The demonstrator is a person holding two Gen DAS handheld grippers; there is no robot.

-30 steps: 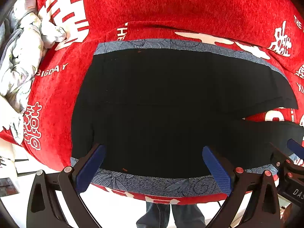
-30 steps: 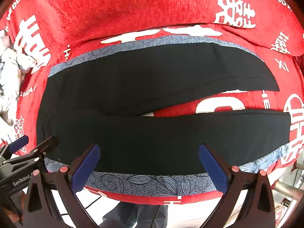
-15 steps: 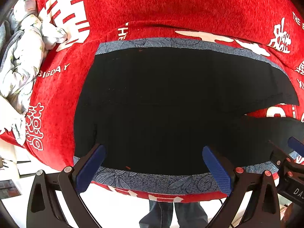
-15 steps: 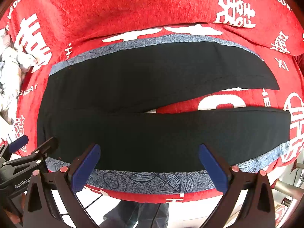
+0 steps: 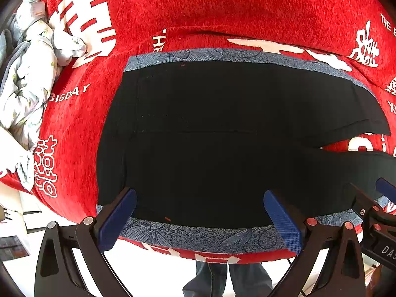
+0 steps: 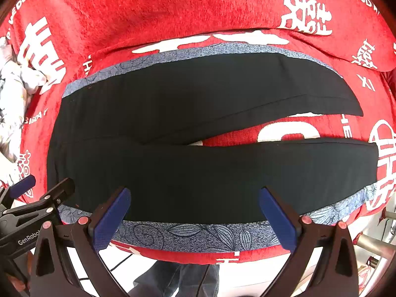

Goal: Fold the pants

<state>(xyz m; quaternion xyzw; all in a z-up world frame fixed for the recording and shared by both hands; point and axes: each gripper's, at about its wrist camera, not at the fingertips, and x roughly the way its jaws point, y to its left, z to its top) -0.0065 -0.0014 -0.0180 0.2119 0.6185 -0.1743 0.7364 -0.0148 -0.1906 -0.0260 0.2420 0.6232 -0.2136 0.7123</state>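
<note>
1. Far left: a crumpled pale floral cloth lies bunched on the red cover, well apart from the work area; it also shows at the left edge of the right wrist view.
2. Left tongs: blue pads spread wide apart, gripping nothing, held over the near edge of the pants at the waist end.
3. Black pants lie flat on a blue-grey leaf-print mat, which sits on the red cover with white lettering. Waist end to the left, 2 legs running to the right.
4. The 2 legs split apart toward the right; a wedge of red cover shows between them. The far leg tapers to a hem at the right; the near leg ends at the right close to the mat's corner.
5. Right tongs: blue pads spread wide apart, empty, held over the near edge of the near leg, just beside the left tongs.
6. Below the near edge: a person's legs in blue jeans and pale floor.
</note>
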